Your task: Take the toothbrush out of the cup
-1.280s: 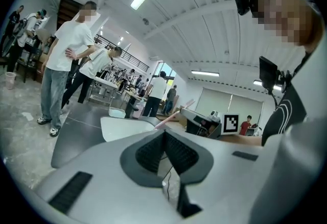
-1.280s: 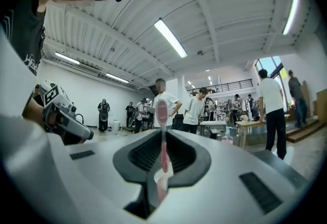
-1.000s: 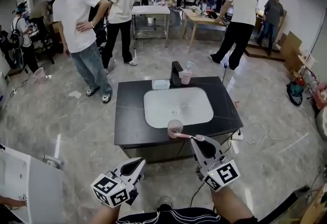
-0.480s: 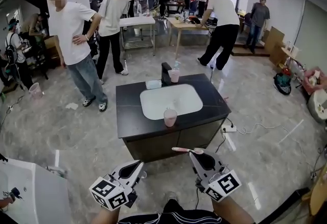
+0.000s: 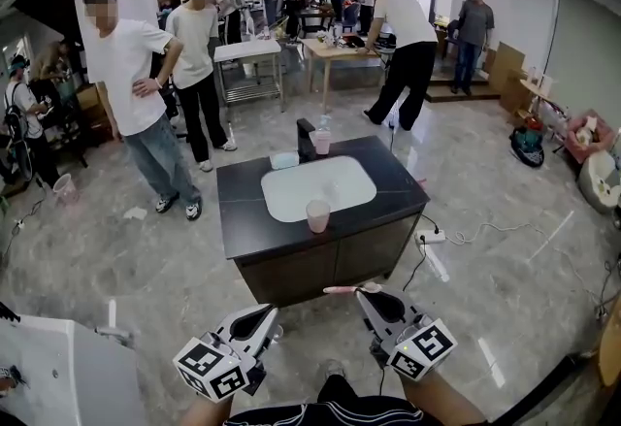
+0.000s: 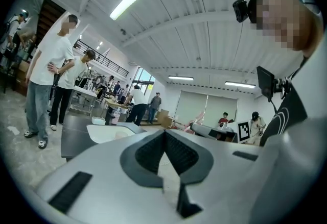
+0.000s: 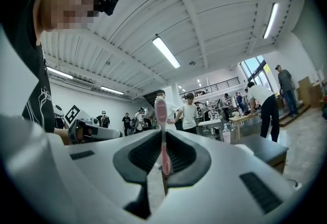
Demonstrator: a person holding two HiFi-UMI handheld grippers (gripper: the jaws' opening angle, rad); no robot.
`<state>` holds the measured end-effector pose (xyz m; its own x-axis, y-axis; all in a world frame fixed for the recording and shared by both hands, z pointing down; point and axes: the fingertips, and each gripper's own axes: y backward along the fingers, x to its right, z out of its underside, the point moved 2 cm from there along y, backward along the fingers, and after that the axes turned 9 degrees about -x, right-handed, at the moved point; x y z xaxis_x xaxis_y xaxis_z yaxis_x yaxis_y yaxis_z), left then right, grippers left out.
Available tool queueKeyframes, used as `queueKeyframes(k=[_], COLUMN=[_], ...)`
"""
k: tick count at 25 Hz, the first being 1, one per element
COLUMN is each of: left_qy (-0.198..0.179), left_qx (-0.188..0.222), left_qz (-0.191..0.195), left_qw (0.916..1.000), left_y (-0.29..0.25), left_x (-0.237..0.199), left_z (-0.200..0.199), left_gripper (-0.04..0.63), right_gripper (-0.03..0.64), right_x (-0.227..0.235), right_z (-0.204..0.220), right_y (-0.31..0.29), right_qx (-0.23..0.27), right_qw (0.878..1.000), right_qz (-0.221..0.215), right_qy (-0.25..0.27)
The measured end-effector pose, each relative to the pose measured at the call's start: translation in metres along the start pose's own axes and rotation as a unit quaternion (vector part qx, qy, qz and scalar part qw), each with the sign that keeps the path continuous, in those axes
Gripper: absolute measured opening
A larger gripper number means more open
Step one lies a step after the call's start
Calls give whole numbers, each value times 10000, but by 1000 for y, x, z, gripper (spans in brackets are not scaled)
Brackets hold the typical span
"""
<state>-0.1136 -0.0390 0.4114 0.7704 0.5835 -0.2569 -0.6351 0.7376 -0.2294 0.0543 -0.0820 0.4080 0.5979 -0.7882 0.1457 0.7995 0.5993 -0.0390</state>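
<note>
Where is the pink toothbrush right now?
In the head view the toothbrush is low and right of middle, pinched crosswise in the right gripper, away from the pink cup on the dark sink counter ahead.

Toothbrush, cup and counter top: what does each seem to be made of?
Toothbrush: pink plastic, smooth and slightly glossy, moulded as one slim piece.
Cup: pale pink, probably plastic. It looks matte and faintly translucent, but it is too small to be sure.
Counter top: a dark slab, stone or stone-look, polished enough to show faint reflections.
The white basin set in it looks like glazed ceramic.
</note>
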Motion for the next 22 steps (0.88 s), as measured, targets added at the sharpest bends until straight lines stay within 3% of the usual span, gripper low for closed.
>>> queueKeyframes(k=[22], left_qy=[-30], left_qx=[-127], left_qz=[144], left_qw=[9998], left_y=[-24], left_x=[4], left_z=[-4], left_gripper=[6], right_gripper=[35], right_x=[18], right_z=[2], right_y=[3], right_qx=[-48], right_qw=[9998], right_qz=[131], right_qy=[-165])
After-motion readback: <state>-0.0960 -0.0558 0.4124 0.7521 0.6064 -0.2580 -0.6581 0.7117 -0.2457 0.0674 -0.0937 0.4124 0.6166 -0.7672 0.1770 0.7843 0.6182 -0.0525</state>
